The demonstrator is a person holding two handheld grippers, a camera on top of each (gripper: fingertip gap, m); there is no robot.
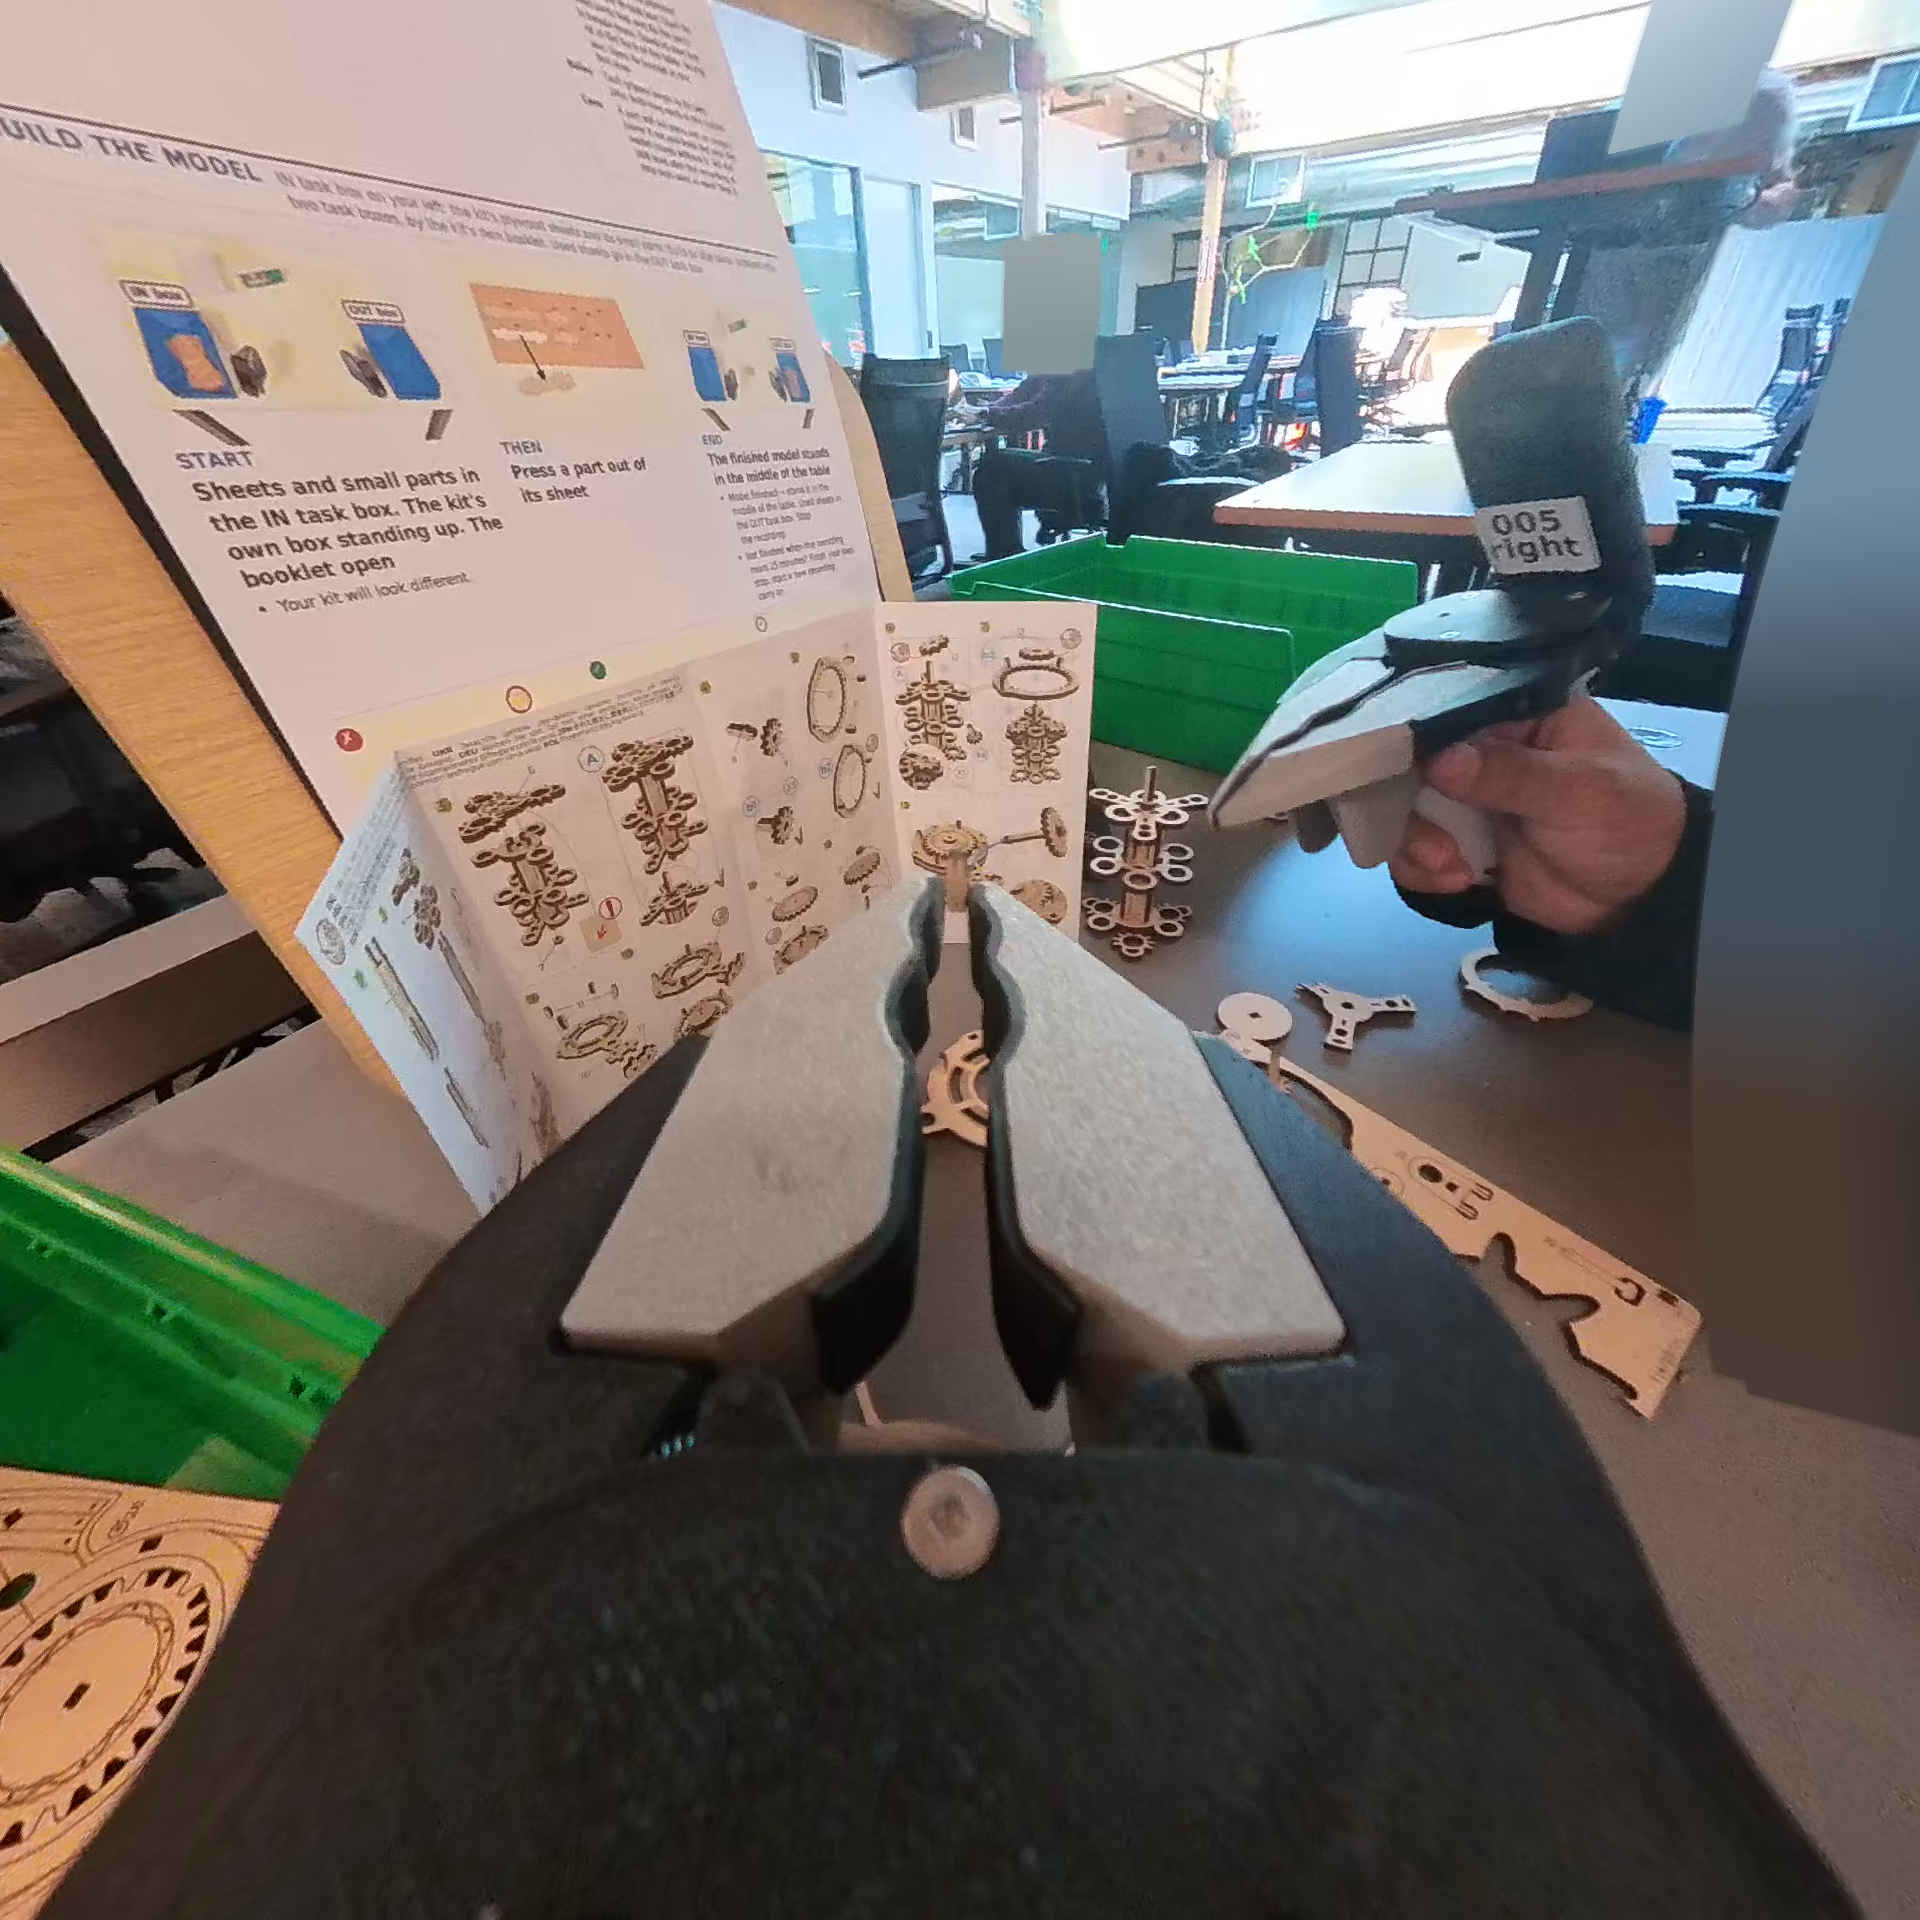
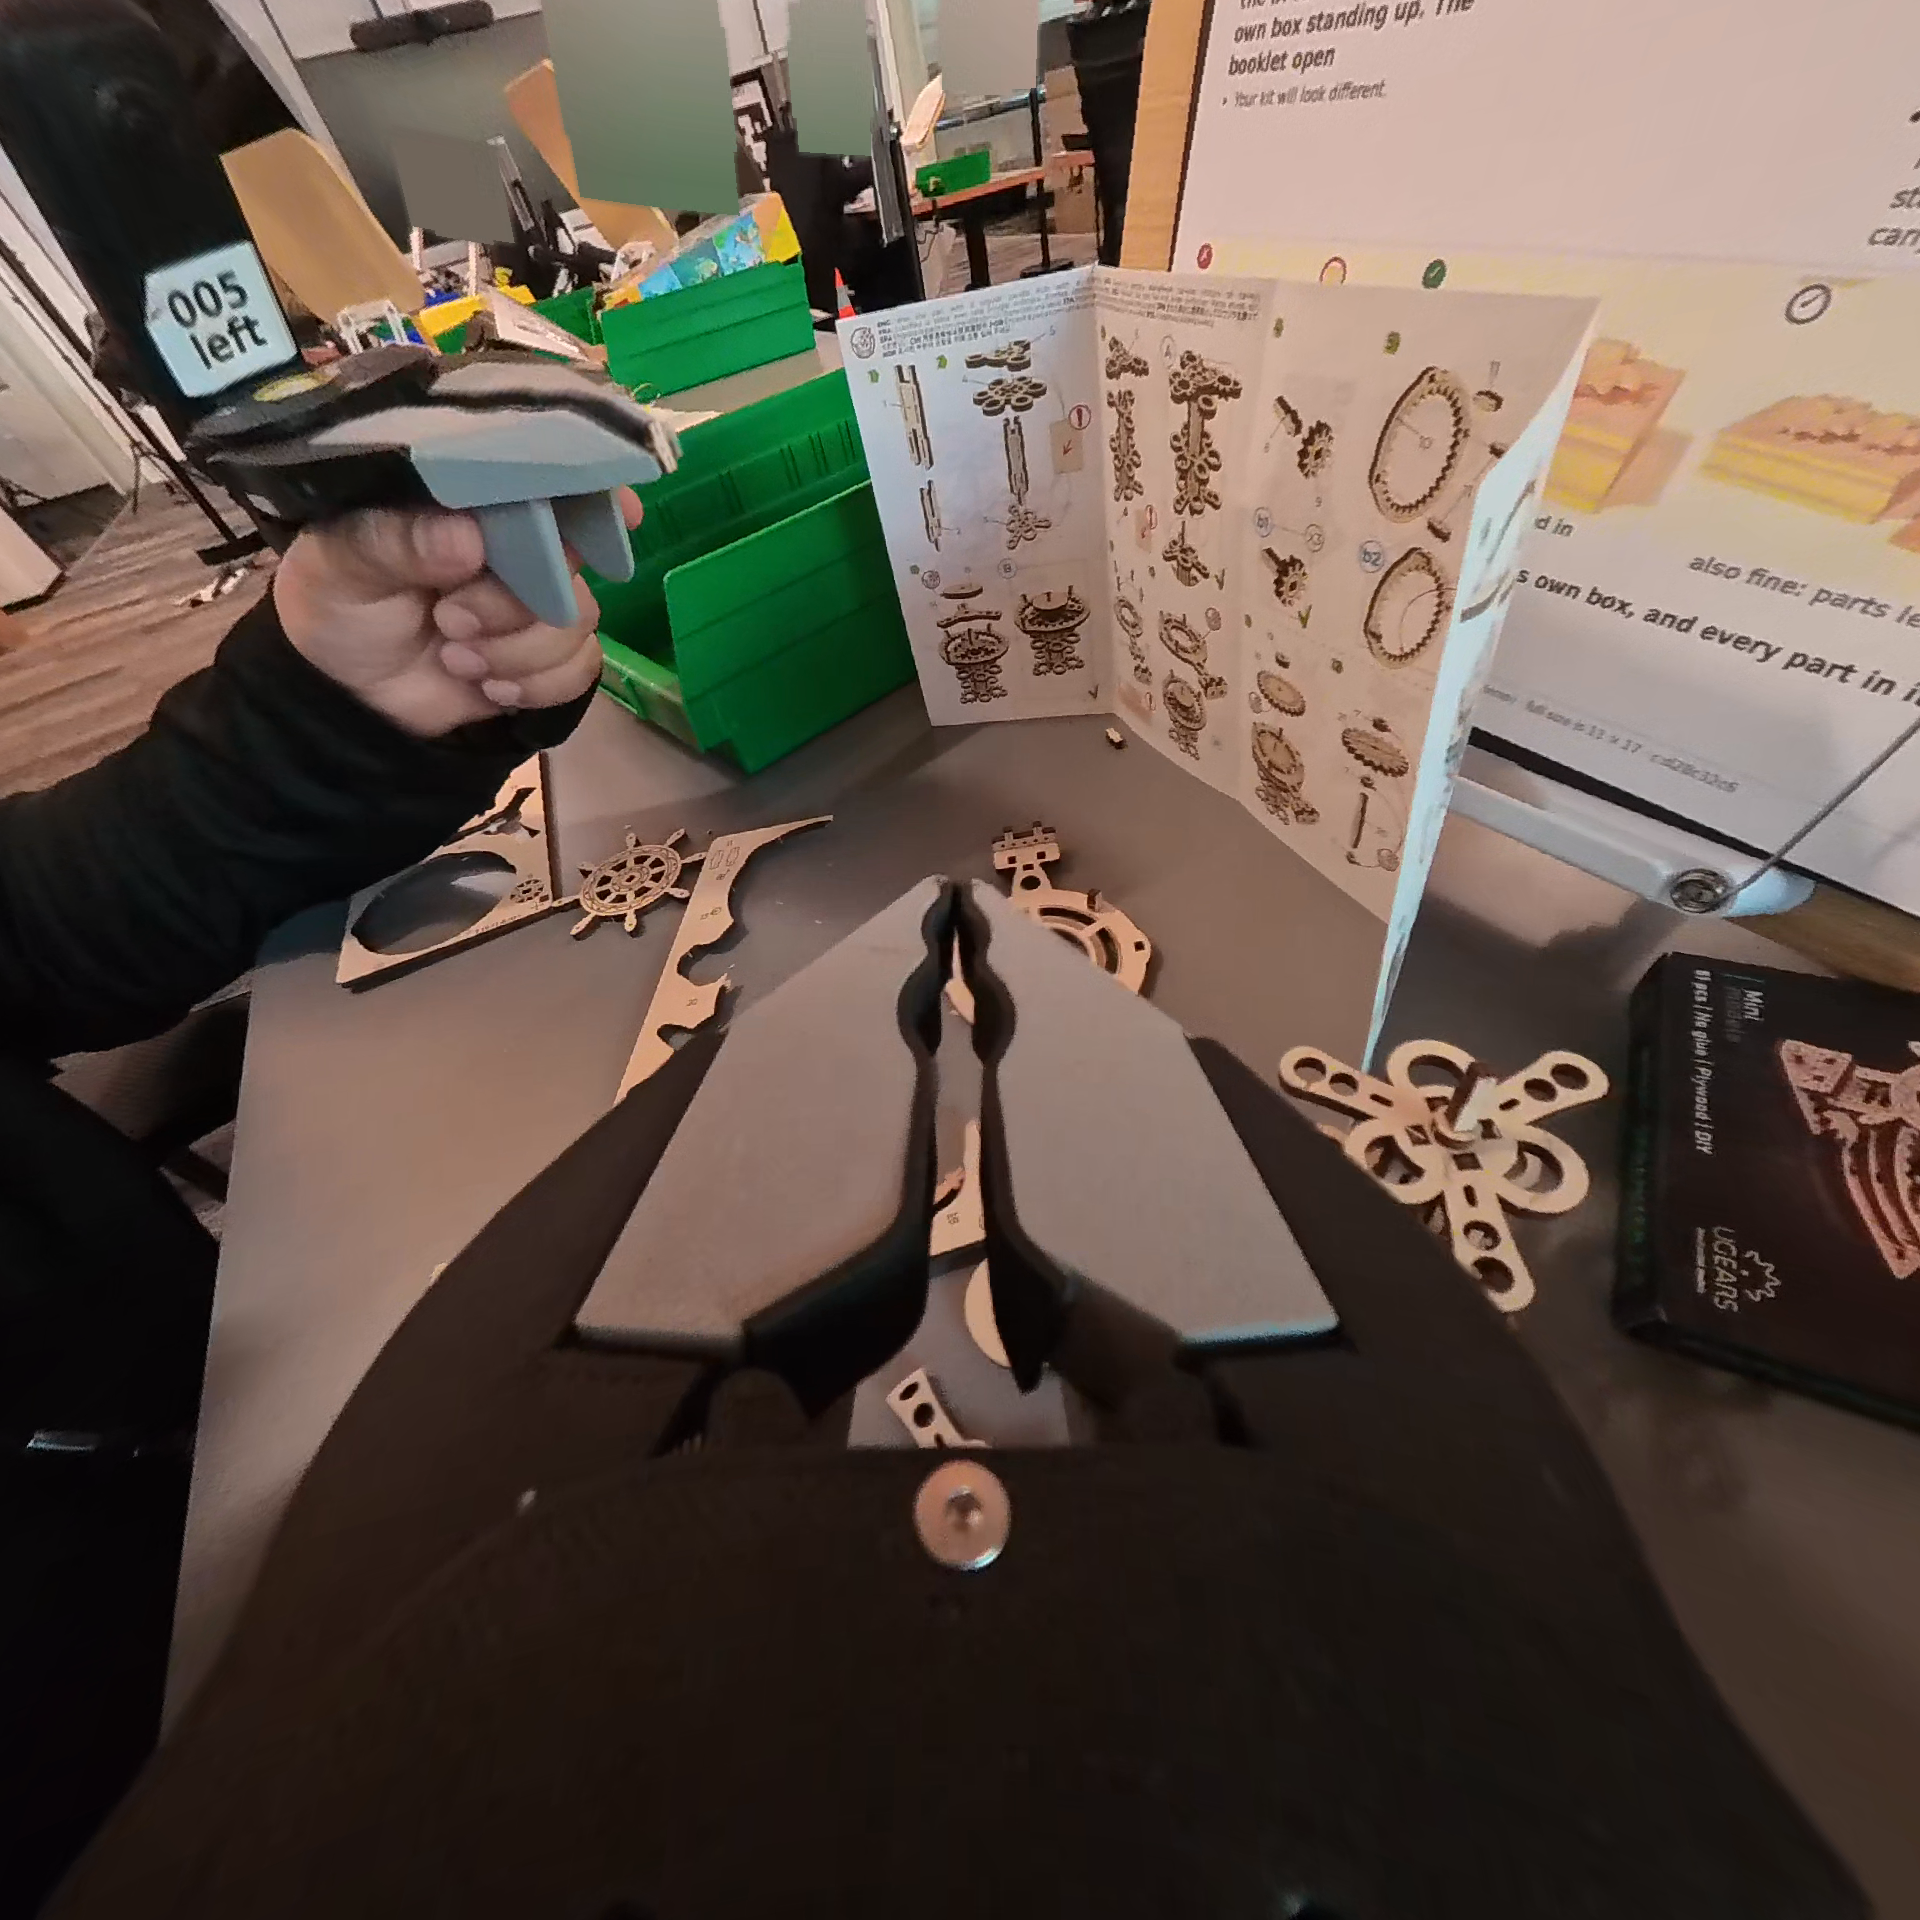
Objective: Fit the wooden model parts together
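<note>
My left gripper (image 1: pixel 956 896) is held above the table in front of the open booklet (image 1: pixel 727 831). Its tips are shut on a small pale wooden piece (image 1: pixel 954 883); it also shows in the right wrist view (image 2: pixel 660 442) with a pale bit at its tip. My right gripper (image 2: pixel 954 896) is shut with its tips together, above a wooden ring part with an arm (image 2: pixel 1081 925). In the left wrist view it (image 1: pixel 1224 808) hovers just right of the tiered wooden model (image 1: pixel 1138 862), which shows from above in the right wrist view (image 2: pixel 1444 1143).
On the dark table lie a ship's wheel (image 2: pixel 629 878), sheet offcuts (image 2: pixel 686 966), a disc (image 1: pixel 1255 1018) and a three-armed part (image 1: pixel 1356 1013). Green bins (image 2: pixel 769 582) (image 1: pixel 1195 623) stand at both sides. A black kit box (image 2: pixel 1766 1174) lies at the right. An instruction board (image 1: pixel 416 364) stands behind. About 15 cm separates my left fingertips from my right.
</note>
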